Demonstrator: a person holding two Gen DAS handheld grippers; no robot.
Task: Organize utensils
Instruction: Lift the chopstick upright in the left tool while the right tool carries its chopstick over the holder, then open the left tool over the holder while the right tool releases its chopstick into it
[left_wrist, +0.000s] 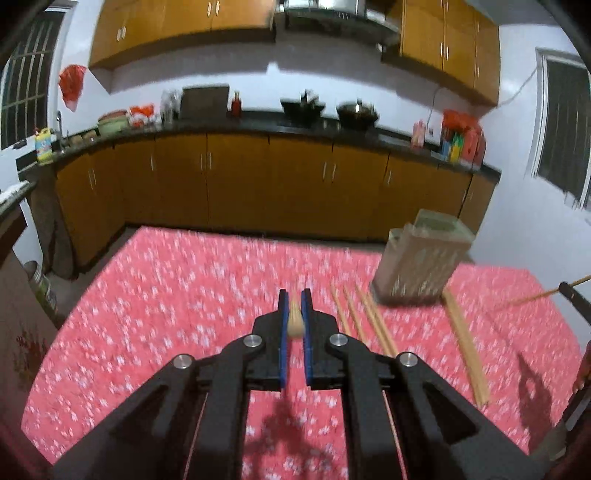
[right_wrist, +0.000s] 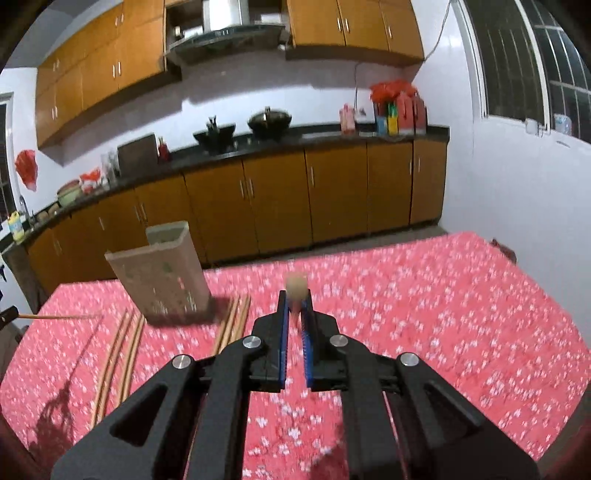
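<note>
Both grippers are pinching one chopstick apiece: the left gripper (left_wrist: 294, 308) and right gripper (right_wrist: 294, 308), fingers clamped narrow, are carrying them above the counter (left_wrist: 184, 295), presumably toward the utensil holder (left_wrist: 421, 266); more chopsticks (left_wrist: 373, 321) are lying beside it.

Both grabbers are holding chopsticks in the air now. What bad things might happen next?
1. Each black two-finger gripper, left and right, pinches a thin wooden chopstick near one end, so it might swivel or slip out.
2. The tall beige perforated utensil holder looks light; a badly aimed chopstick could tip it.
3. Loose wooden chopsticks lie on the red flowered tablecloth beside it and could get knocked away.
</note>
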